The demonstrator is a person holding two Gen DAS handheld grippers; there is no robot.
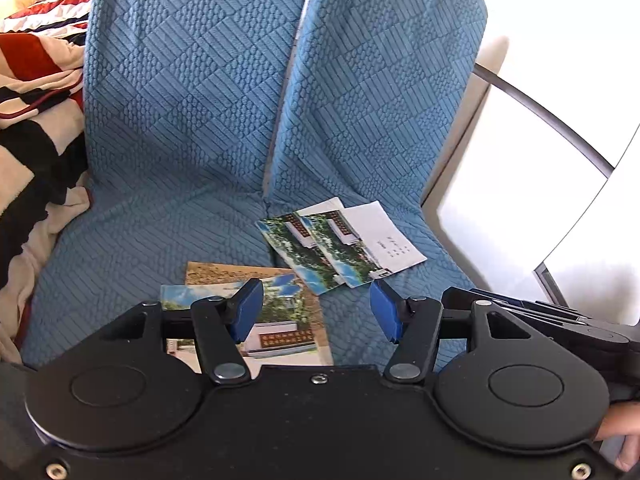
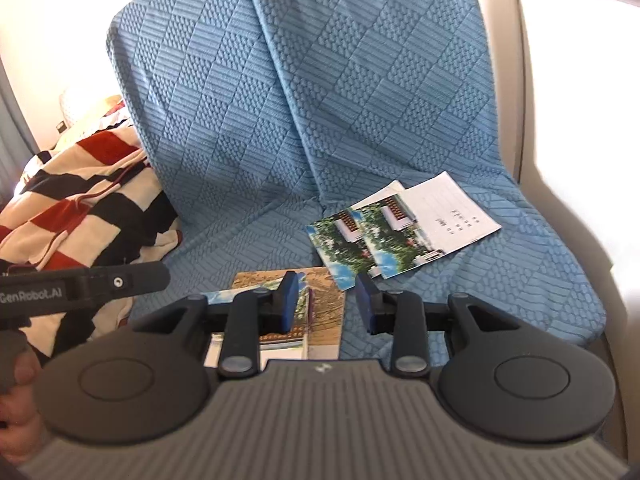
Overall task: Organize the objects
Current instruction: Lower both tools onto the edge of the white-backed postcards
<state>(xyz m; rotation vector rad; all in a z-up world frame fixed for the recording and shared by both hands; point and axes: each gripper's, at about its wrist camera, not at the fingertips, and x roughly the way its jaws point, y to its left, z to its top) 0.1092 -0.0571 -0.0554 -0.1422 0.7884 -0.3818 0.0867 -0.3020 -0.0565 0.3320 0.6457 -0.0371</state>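
Two groups of picture postcards lie on a seat under a blue quilted cover (image 1: 180, 120). A fanned group (image 1: 340, 248) (image 2: 400, 232) rests at the back right, one card showing its white written side. A nearer stack (image 1: 288, 320) (image 2: 324, 320) lies by the seat's front. My left gripper (image 1: 316, 310) hovers above the near stack, open, with nothing between its blue pads. Close beside it my right gripper (image 2: 326, 304) is open with a narrower gap, also holding nothing. Each gripper's body hides part of the near stack.
A red, black and cream striped blanket (image 1: 32, 100) (image 2: 80, 200) is heaped left of the seat. The chair's cream armrest (image 2: 560, 160) rises on the right. The left gripper's body (image 2: 80, 284) shows at the left, the right gripper's body (image 1: 540, 312) at the right. A hand (image 2: 20, 400) holds a handle.
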